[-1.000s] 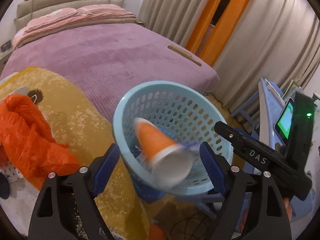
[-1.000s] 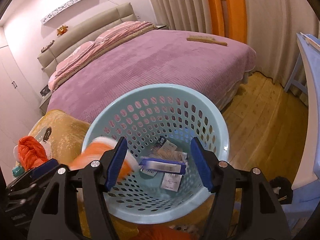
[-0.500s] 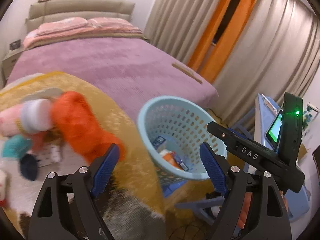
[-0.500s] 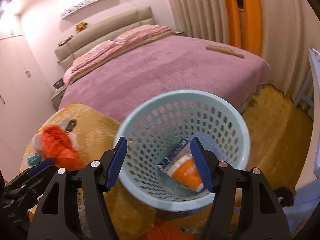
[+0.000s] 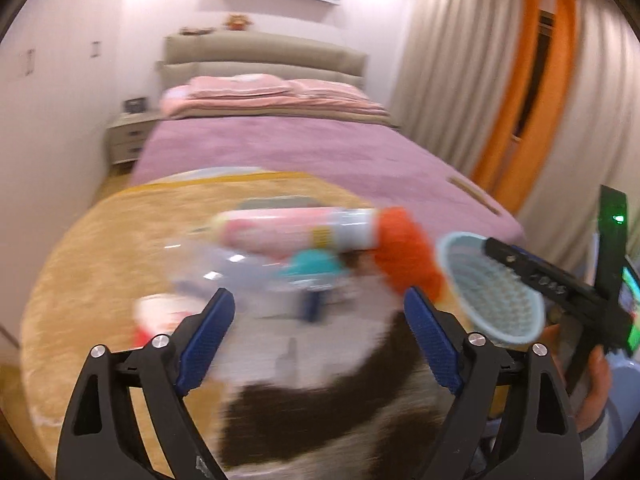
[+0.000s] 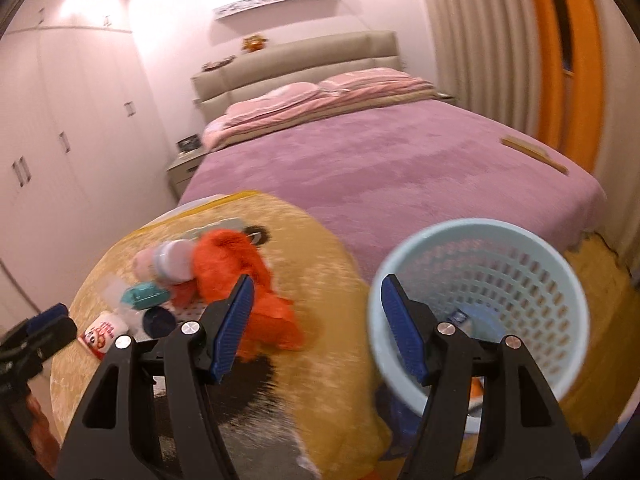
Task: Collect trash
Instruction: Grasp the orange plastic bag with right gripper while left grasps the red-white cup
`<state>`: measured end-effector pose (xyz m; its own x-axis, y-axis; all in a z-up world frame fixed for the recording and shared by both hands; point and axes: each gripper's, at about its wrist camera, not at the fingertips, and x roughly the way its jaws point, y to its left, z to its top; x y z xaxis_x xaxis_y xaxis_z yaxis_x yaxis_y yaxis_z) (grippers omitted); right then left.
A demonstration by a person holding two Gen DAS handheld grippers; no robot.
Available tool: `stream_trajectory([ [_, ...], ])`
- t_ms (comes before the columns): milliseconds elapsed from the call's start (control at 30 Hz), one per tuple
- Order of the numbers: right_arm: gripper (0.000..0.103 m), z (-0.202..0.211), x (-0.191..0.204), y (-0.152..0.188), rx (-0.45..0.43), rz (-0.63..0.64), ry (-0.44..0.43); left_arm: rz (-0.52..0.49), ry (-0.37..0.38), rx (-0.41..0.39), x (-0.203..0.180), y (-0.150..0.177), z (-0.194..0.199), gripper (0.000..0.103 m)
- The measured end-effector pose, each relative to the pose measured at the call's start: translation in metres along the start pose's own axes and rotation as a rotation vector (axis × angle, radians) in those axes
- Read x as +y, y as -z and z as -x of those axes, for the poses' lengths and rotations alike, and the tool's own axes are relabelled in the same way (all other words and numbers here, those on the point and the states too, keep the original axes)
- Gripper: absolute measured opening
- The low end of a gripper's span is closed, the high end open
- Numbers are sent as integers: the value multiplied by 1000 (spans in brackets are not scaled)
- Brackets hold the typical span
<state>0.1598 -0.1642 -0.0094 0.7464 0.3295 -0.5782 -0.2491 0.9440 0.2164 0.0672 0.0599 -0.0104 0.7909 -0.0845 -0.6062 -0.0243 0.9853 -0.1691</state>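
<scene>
Far ahead of both grippers the bed [image 6: 400, 160] with its purple cover fills the back of the room, with pink bedding [image 6: 312, 100] folded at its headboard end and a wooden strip [image 6: 534, 153] lying near its far right edge. Nearer, directly under and ahead of the grippers, spreads a yellow plush blanket [image 6: 320, 280] with a dark brown and white patch close to the cameras.

The light blue perforated basket [image 6: 480, 304] stands just ahead and to the right of the right gripper [image 6: 316, 320], whose right finger overlaps the basket's near rim in that view; scraps of packaging lie at its bottom. From the left wrist view the basket [image 5: 492, 292] sits off to the right, beyond the left gripper's right finger, with the right gripper's black body crossing in front of it.

The trash lies in a heap on the blanket ahead and to the left of the right gripper: an orange crumpled bag [image 6: 240, 276], a pink and white bottle [image 6: 168, 260] lying on its side, a teal piece [image 6: 144, 296], a dark blue lid [image 6: 160, 320] and a red and white wrapper [image 6: 105, 332]. In the blurred left view the same heap lies straight ahead.

The left gripper [image 5: 320, 332] has its jaws spreading wider with nothing between them. The right gripper stands spread and empty.
</scene>
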Motion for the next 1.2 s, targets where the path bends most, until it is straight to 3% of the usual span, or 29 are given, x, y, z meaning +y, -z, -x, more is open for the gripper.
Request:
stream_trajectory([
  [200,72,-26,26,0,29,42,-49,110,-139,31,68,15,-3,85],
  [367,80,-41,41,1,41,79,-57,206,-117,56,105,28,-9,86],
  [833,82,-76,50,12,90,94,-34,230,-137,105,112,40,-39,87],
  [900,78,-77,51,12,98,108,-34,220,-151,118,108,41,-42,82],
  [1000,56,-81,52,13,120,116,-42,216,-145,132,106,41,-44,66],
  [1200,37,-75,47,13,109,94,-83,199,-157,98,99,39,-36,65],
])
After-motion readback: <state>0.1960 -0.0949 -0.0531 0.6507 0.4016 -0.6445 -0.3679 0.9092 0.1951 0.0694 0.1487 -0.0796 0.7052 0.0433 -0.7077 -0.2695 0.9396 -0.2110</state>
